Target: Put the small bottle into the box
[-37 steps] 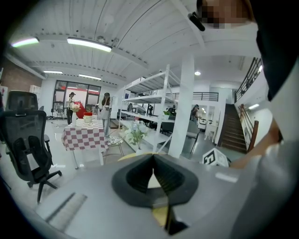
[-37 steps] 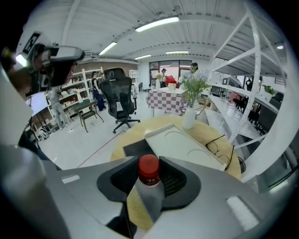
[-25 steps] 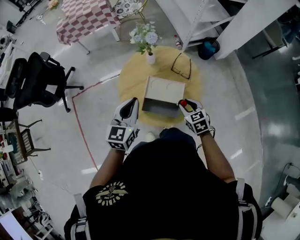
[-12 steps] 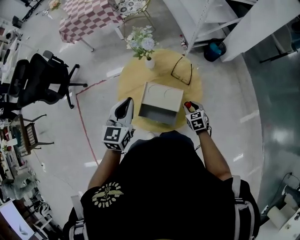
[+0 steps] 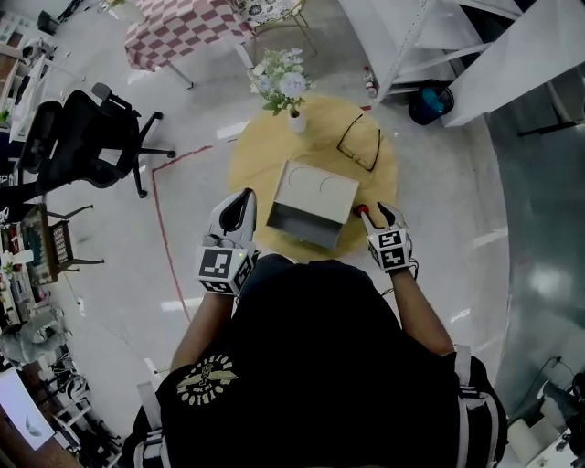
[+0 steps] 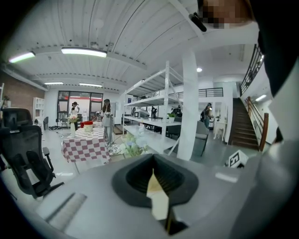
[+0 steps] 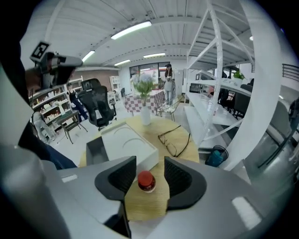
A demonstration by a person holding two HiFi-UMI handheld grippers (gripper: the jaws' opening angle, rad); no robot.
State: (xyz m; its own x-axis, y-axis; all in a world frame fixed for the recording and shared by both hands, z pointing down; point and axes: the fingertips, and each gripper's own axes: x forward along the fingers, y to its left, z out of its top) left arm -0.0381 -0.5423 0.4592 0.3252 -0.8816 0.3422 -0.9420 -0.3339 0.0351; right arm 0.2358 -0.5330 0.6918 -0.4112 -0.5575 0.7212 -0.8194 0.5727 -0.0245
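Note:
The small bottle (image 7: 146,181) with a red cap (image 5: 363,209) stands upright on the round wooden table (image 5: 265,155), just right of the box's near corner. My right gripper (image 7: 149,173) straddles it. Its jaws are opening, with a gap showing beside the cap. In the head view the right gripper (image 5: 373,213) sits at the table's near right edge. The open cardboard box (image 5: 311,203) lies in the middle of the table, its white lid (image 7: 128,144) folded back. My left gripper (image 5: 239,203) hovers at the box's left side, jaws together with nothing in them (image 6: 156,186).
A pair of glasses (image 5: 359,146) lies on the table behind the box, and a white vase of flowers (image 5: 285,87) stands at the far edge. A black office chair (image 5: 82,137) is off to the left, and a checked table (image 5: 183,27) stands beyond.
The right gripper has drifted slightly right and towards me, off the box's corner, and its jaws stand wider around the bottle. The left gripper has hardly moved.

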